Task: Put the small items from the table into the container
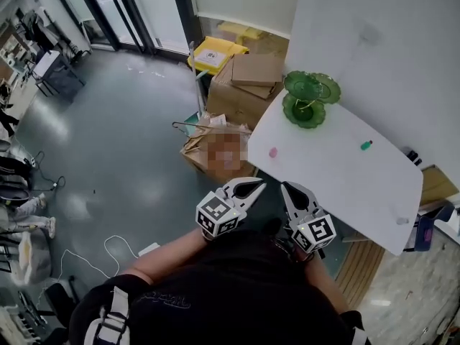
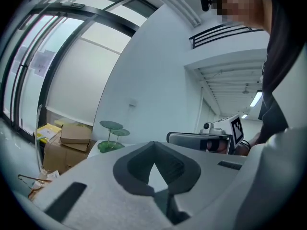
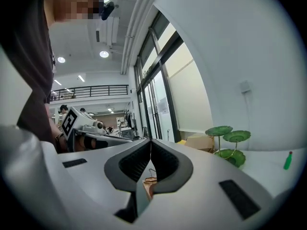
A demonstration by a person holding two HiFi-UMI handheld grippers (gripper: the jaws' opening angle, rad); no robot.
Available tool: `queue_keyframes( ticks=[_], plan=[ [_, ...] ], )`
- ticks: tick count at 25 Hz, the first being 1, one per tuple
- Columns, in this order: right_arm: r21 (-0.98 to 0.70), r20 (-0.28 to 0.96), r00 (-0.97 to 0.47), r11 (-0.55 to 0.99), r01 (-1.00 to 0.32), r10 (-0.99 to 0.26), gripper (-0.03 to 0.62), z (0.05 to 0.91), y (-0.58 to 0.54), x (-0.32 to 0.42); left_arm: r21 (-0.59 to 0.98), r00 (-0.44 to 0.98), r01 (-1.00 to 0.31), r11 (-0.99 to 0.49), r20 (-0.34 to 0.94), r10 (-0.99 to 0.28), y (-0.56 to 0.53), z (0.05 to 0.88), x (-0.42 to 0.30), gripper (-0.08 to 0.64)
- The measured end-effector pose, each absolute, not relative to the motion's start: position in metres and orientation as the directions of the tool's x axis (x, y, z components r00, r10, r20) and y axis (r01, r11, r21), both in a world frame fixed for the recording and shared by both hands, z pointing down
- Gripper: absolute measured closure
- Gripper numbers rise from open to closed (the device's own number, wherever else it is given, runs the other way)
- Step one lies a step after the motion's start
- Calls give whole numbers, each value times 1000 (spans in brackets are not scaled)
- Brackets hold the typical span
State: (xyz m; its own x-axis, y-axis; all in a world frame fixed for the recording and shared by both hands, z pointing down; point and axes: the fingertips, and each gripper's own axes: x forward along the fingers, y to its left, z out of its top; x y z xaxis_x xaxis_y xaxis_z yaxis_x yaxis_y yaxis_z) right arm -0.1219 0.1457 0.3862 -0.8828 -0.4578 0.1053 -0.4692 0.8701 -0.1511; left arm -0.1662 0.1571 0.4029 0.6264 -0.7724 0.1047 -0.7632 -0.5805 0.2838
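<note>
While the left gripper [image 1: 259,185] and right gripper [image 1: 286,187] hang shut and empty, the pink item [image 1: 272,152] and green item [image 1: 366,145] lie on the table [image 1: 345,185], outside the container [image 1: 307,95].

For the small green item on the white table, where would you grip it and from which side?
Grip the small green item across its slim middle, probably from above, jaws either side of its narrow width. It is longer than wide and sits alone on the white table, so nothing blocks the approach.
</note>
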Motion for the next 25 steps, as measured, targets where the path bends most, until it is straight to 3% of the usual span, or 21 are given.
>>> queue_keyframes(
  ticks=[11,25],
  plan=[
    [-221,129,-926,900,-376,-356,575,405,49,-54,318,567,-797,-514,102,-817,62,411,-92,555],
    [-261,140,-861,820,-509,-489,575,414,-28,-3,355,657,-726,-589,107,-746,-22,413,-56,557]
  ],
)
